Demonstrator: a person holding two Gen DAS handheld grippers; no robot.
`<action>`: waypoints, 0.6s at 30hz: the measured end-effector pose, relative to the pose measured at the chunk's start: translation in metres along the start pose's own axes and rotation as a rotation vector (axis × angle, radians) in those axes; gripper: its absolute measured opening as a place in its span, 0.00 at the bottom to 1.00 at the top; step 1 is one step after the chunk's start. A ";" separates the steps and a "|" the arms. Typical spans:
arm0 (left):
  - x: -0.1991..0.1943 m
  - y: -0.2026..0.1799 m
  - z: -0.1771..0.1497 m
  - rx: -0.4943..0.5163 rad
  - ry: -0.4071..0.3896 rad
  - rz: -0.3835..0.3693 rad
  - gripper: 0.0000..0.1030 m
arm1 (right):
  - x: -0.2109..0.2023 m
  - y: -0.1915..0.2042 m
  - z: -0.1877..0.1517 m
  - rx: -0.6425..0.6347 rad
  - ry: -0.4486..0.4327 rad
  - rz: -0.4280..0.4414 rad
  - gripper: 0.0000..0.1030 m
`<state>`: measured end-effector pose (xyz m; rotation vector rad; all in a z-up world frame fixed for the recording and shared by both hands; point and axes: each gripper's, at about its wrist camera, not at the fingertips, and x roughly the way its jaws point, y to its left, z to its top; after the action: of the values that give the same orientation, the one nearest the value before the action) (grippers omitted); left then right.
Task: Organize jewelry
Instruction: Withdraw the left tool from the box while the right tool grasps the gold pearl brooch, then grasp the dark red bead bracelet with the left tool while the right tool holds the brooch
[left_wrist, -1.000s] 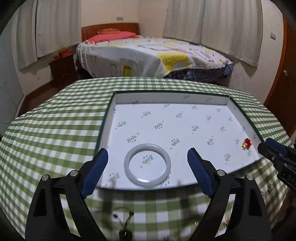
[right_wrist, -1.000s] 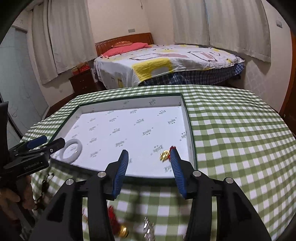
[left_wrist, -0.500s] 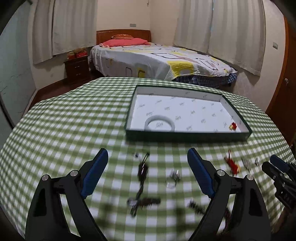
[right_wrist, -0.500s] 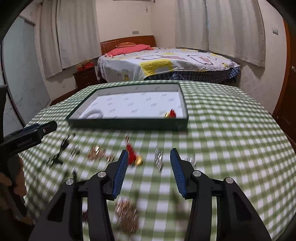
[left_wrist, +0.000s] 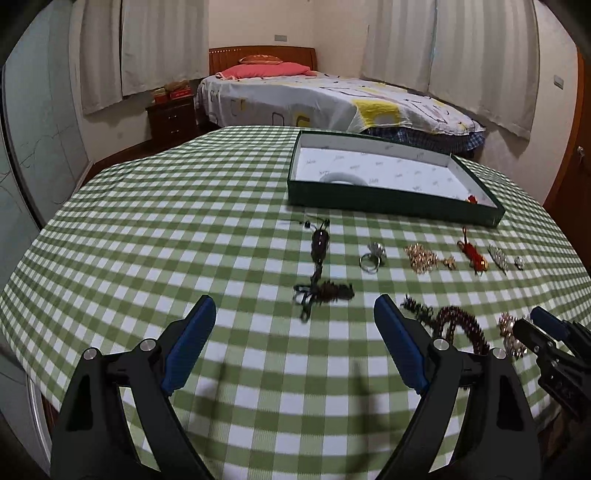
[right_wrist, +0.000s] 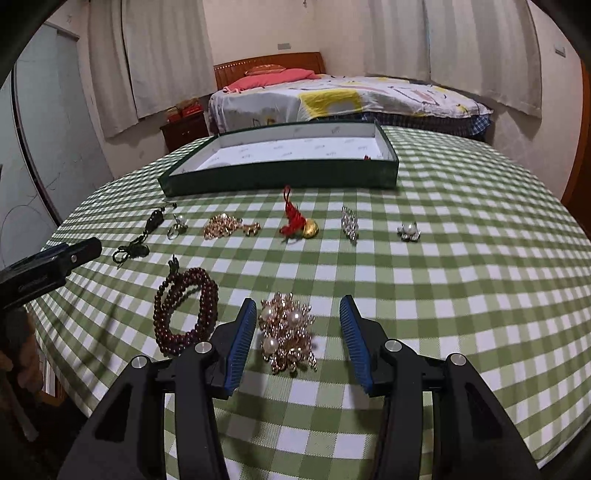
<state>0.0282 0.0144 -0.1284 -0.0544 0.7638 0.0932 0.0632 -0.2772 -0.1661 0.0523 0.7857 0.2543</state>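
A dark green tray (left_wrist: 391, 203) (right_wrist: 280, 179) with a white lining stands at the far side of the table; a white bangle (left_wrist: 341, 178) and a small red charm (left_wrist: 471, 199) lie in it. Loose jewelry lies on the checked cloth: a dark pendant cord (left_wrist: 319, 258), a ring (left_wrist: 373, 254), a gold chain (right_wrist: 221, 226), a red tassel charm (right_wrist: 297, 221), a maroon bead bracelet (right_wrist: 184, 306), a gold-and-pearl cluster (right_wrist: 286, 332). My right gripper (right_wrist: 298, 328) is open around the pearl cluster. My left gripper (left_wrist: 294, 339) is open and empty above bare cloth.
A crystal clip (right_wrist: 349, 223) and a pearl brooch (right_wrist: 408, 232) lie to the right of the red charm. The round table's edge (left_wrist: 44, 380) falls away close on the left. A bed (left_wrist: 332, 99) and a nightstand stand beyond.
Both grippers have pulled back from the tray toward the near side of the table. The loose jewelry has come into view, and the pearl cluster now lies between my right fingers.
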 end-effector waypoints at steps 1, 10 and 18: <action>-0.001 0.000 -0.002 0.001 0.001 0.001 0.83 | 0.001 0.000 -0.001 0.005 0.004 0.002 0.45; 0.004 -0.002 -0.007 0.001 0.026 -0.006 0.83 | 0.010 0.006 -0.004 -0.033 0.016 -0.023 0.44; 0.008 -0.008 -0.009 0.005 0.044 -0.025 0.83 | 0.008 0.010 -0.006 -0.066 0.018 -0.029 0.25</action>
<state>0.0290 0.0063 -0.1400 -0.0616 0.8071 0.0665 0.0621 -0.2657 -0.1744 -0.0234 0.7948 0.2533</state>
